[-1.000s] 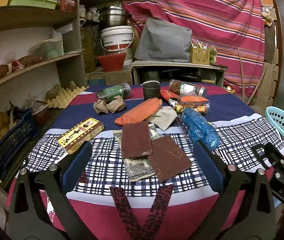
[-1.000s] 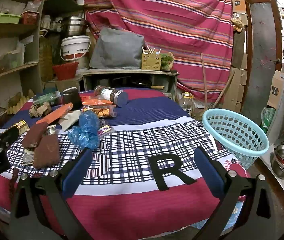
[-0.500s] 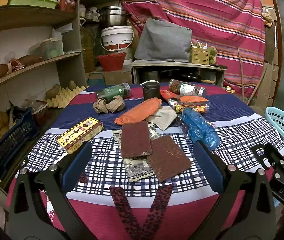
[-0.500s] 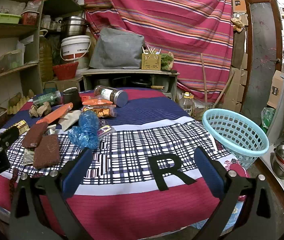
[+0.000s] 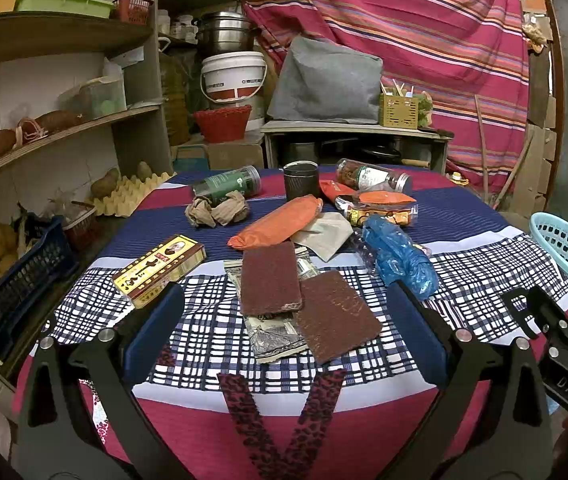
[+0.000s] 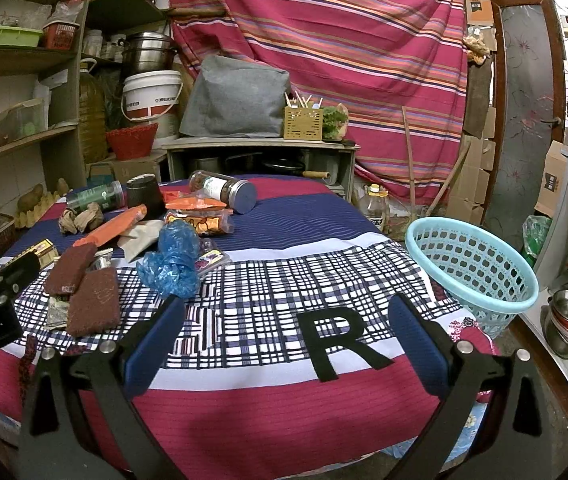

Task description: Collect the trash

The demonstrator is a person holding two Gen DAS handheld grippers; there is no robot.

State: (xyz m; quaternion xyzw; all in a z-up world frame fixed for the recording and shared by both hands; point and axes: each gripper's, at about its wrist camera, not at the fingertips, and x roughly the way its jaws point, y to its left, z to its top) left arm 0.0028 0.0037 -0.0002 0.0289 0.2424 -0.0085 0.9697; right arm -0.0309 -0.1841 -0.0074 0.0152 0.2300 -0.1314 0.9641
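Hovering released over the surface (image 5: 212, 344), the left claw (image 5: 284, 332) faces two brown pads (image 5: 270, 278) mid-frame, while the right claw (image 6: 284, 332), also released, has the blue basket (image 6: 472, 268) at right.

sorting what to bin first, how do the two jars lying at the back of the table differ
The green-label jar lies at the back left beside the crumpled brown wad; the white-label jar lies at the back right, behind the orange packets. The white-label jar shows brownish contents and a metal lid; the green one's contents are hidden. Both are clear cylinders on their sides.
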